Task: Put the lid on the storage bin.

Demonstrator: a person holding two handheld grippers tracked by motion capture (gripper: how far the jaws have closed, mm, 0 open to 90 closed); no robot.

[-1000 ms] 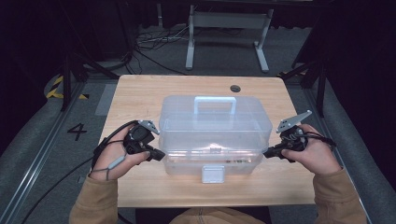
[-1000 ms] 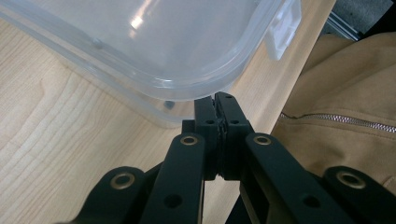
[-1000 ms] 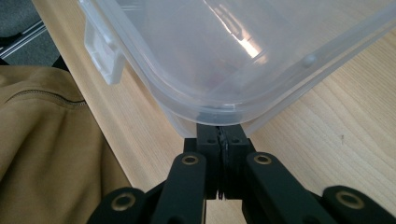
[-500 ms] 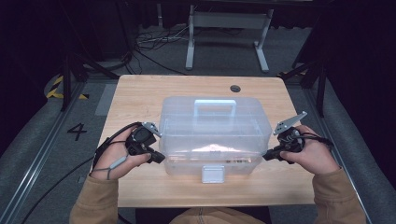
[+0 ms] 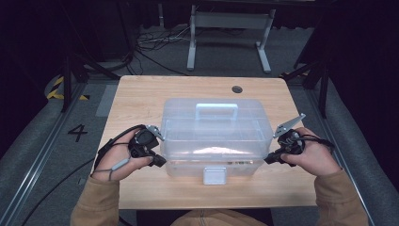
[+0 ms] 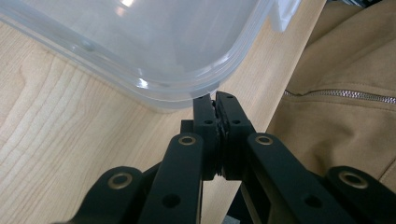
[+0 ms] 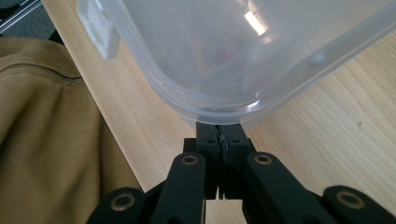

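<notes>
A clear plastic storage box (image 5: 214,136) with a lid, a top handle (image 5: 216,110) and a white front latch (image 5: 214,175) stands on the wooden table (image 5: 141,99). My left gripper (image 5: 161,162) is at its near left corner. In the left gripper view the box's rounded corner (image 6: 140,42) sits just past the left gripper (image 6: 215,98), whose jaws are shut with nothing between them. My right gripper (image 5: 269,160) is at the near right corner. There too the box corner (image 7: 243,46) overhangs the tips of the right gripper (image 7: 219,128), which is shut and empty.
A person's tan jacket sleeves (image 5: 101,202) come in at the table's near edge. A round hole (image 5: 237,89) is in the table's far side. Beyond the table, cables and a metal stand (image 5: 230,21) rest on the floor. A cable (image 5: 113,143) trails from the left gripper.
</notes>
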